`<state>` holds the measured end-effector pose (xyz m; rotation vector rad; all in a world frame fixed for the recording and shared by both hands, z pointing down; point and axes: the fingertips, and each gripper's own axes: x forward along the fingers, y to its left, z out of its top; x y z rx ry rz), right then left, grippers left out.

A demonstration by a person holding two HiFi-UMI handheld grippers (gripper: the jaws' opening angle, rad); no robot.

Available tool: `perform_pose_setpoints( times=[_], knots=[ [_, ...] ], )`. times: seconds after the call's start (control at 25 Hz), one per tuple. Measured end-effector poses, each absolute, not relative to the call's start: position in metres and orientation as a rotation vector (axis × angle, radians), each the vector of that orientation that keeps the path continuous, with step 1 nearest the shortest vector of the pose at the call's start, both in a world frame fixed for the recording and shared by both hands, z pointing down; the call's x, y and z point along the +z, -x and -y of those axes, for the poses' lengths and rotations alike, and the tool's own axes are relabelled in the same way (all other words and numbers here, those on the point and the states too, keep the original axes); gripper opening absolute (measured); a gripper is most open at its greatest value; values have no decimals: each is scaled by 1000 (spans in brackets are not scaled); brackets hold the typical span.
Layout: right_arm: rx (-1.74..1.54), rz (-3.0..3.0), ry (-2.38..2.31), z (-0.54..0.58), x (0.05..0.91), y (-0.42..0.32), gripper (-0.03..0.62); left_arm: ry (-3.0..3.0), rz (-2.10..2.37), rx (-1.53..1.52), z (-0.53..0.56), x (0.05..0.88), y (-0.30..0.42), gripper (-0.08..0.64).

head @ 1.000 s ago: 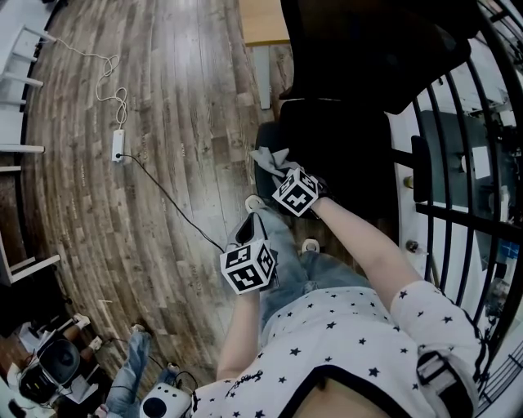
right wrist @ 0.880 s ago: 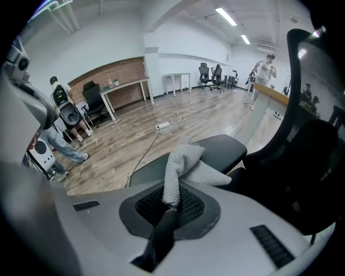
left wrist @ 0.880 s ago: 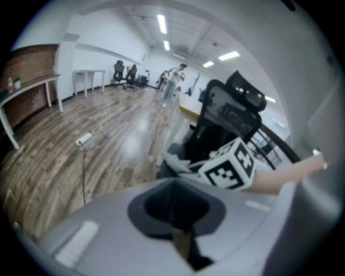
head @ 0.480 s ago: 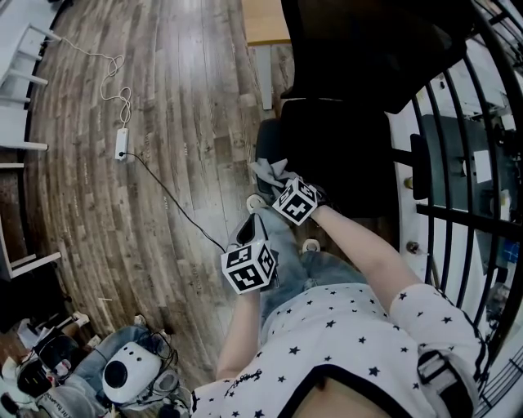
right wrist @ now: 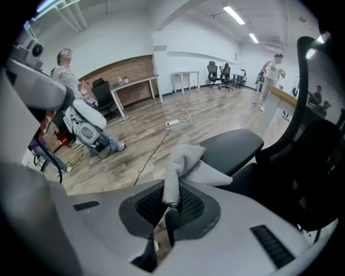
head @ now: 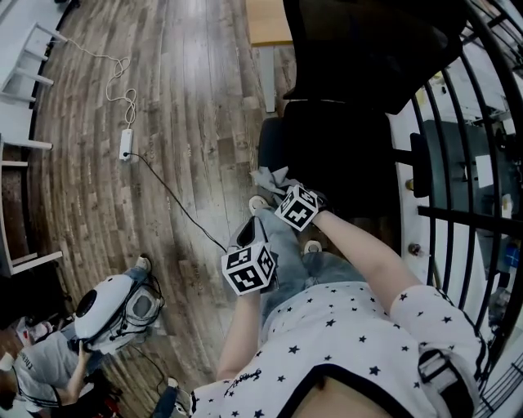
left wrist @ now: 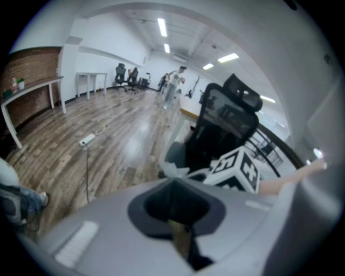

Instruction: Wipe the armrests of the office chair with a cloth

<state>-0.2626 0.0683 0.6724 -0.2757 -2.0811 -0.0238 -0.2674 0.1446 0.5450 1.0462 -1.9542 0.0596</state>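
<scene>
A black office chair (head: 351, 98) stands ahead of me in the head view, its left armrest (head: 269, 147) running toward me. A grey cloth (head: 270, 179) lies bunched on the near end of that armrest. My right gripper (head: 282, 189) is shut on the cloth. In the right gripper view the cloth (right wrist: 180, 164) rises from the right gripper (right wrist: 170, 207) onto the armrest pad (right wrist: 232, 148). My left gripper (head: 247, 233) hangs lower and to the left, over the floor, apart from the chair. The left gripper (left wrist: 175, 207) is shut, with nothing in it.
A power strip (head: 125, 144) with its cable lies on the wooden floor (head: 188, 98). Black metal railing (head: 458, 163) runs along the right. A wooden desk (head: 265, 20) stands beyond the chair. A person (head: 49, 363) crouches at lower left; people (right wrist: 81, 126) show in the right gripper view.
My right gripper has drawn the cloth a little back along the armrest toward me. The left gripper has stayed put. The person at lower left has shifted.
</scene>
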Motion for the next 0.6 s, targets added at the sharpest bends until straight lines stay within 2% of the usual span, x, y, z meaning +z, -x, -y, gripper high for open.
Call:
perform_pose_setpoints(
  times=[0.6],
  knots=[
    [-27,2075,260,-77,669,248,31,-1074,1982,73,-152,535,263,5]
  ],
)
